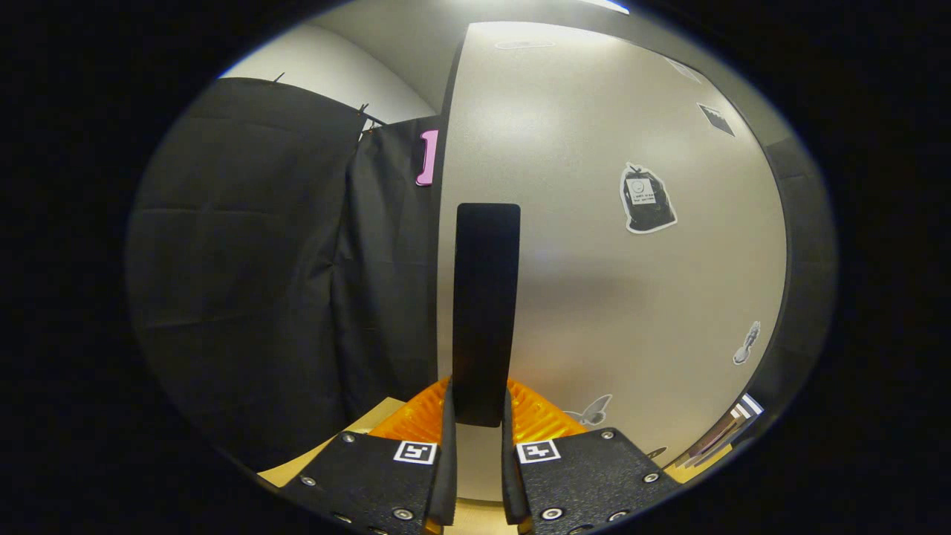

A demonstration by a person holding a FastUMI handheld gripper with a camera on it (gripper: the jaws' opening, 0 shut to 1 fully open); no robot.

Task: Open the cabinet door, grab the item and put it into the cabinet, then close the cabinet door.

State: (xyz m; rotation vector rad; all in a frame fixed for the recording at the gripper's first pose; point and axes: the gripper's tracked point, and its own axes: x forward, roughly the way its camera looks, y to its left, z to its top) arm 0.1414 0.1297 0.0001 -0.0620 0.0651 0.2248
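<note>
The cabinet door is a pale, smooth panel right in front of me, with a few stickers on it. A black upright handle runs down the door close to its left edge. My gripper is at the lower end of this handle. One finger is on each side, both fingers press against it, and the gripper is shut on it. I cannot tell whether the door is ajar. The item for the cabinet is hidden from me here.
Black cloth hangs to the left of the door's edge. A light wooden tabletop lies below the fingers. A dark cabinet frame borders the door on the right, with a striped flat thing at its foot.
</note>
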